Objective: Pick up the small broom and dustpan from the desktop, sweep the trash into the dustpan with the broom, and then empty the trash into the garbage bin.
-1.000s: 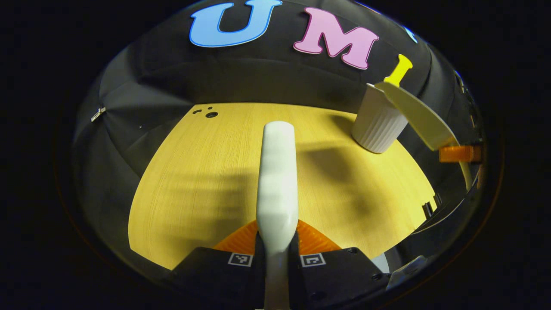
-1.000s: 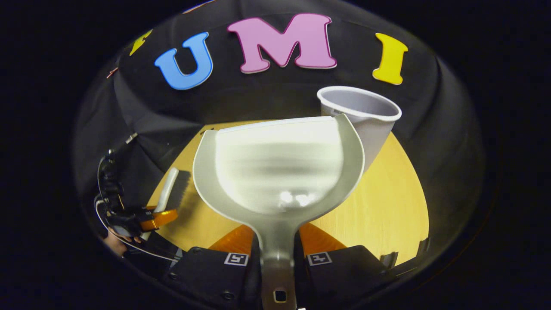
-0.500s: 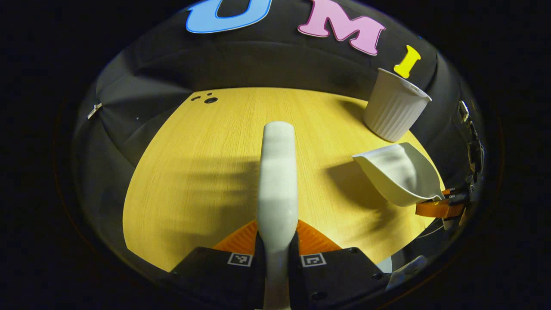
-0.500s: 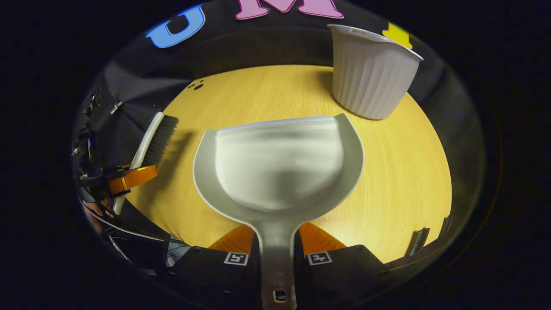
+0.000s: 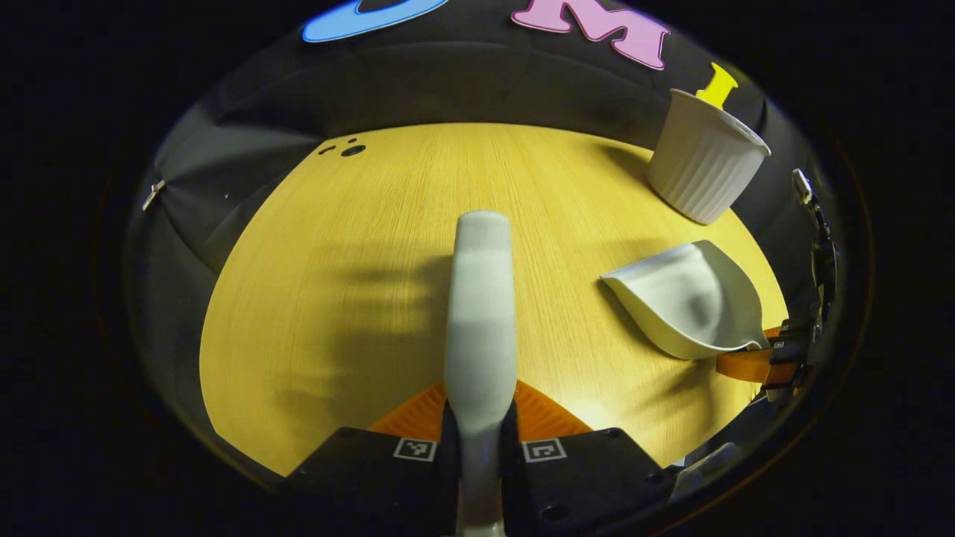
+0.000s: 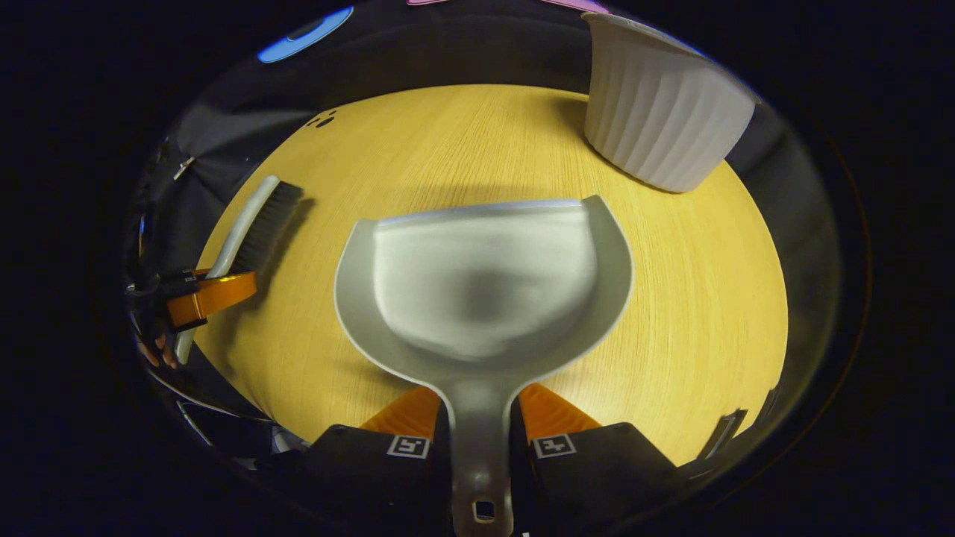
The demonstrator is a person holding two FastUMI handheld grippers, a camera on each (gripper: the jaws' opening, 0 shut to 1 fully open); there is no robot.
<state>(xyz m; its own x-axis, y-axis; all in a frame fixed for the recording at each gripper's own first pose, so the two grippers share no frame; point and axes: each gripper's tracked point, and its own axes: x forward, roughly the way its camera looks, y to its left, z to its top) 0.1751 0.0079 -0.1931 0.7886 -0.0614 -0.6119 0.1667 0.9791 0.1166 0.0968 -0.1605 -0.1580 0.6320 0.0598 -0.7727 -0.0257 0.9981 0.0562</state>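
Left gripper (image 5: 481, 406) clamps the broom (image 5: 481, 313); right gripper (image 6: 477, 410) clamps the dustpan (image 6: 485, 291); garbage bin (image 6: 660, 119) at one o'clock.

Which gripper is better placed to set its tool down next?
Probably right: its dustpan looks empty and low over the table, near the bin. The left gripper grips the broom.

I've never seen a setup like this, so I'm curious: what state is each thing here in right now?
Broom: held by its handle in the left gripper.
Dustpan: handle clamped in the right gripper, pan empty.
Garbage bin: upright on the table.
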